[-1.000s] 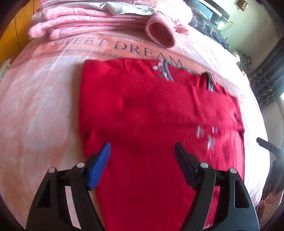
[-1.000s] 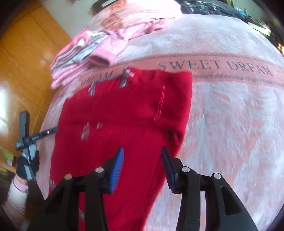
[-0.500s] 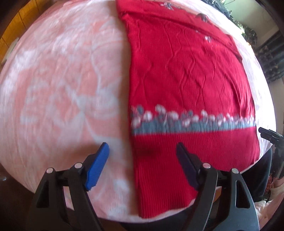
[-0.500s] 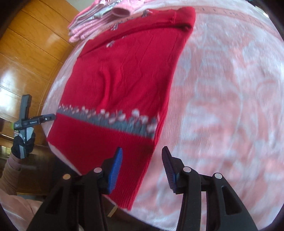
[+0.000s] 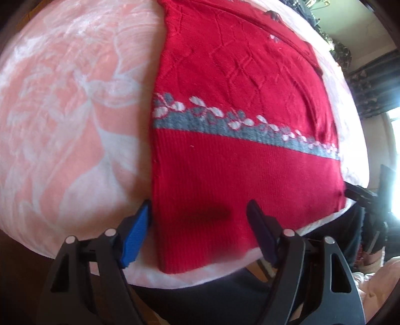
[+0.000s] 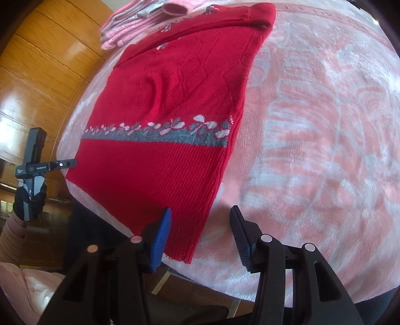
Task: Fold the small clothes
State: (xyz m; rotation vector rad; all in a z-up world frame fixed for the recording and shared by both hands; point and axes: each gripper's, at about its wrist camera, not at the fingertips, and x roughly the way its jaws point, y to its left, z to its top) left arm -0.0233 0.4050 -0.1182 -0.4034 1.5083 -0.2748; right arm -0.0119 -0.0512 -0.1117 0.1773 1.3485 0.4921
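Observation:
A red knit sweater (image 5: pixel 225 162) with a grey and white flower band lies flat on the pink blanket, its ribbed hem toward me. My left gripper (image 5: pixel 198 217) is open and straddles the hem's left corner, close above the fabric. In the right wrist view the same sweater (image 6: pixel 162 150) runs away from me, and my right gripper (image 6: pixel 200 225) is open around its near right hem corner. Neither gripper holds anything. The other gripper (image 6: pixel 47 166) shows at the sweater's far hem corner, held by a gloved hand (image 6: pixel 30 200).
The sweater rests on a pink and white blanket (image 6: pixel 312 125) covering a bed, with the edge just below my grippers. A pile of folded pink clothes (image 6: pixel 140 20) sits beyond the sweater's top. Wooden panelling (image 6: pixel 37 75) lies to the left, dark curtains (image 5: pixel 370 90) to the right.
Both grippers pulled back from the sweater's upper part to its hem at the bed's near edge. The right gripper's jaws opened wider. The sweater has not moved.

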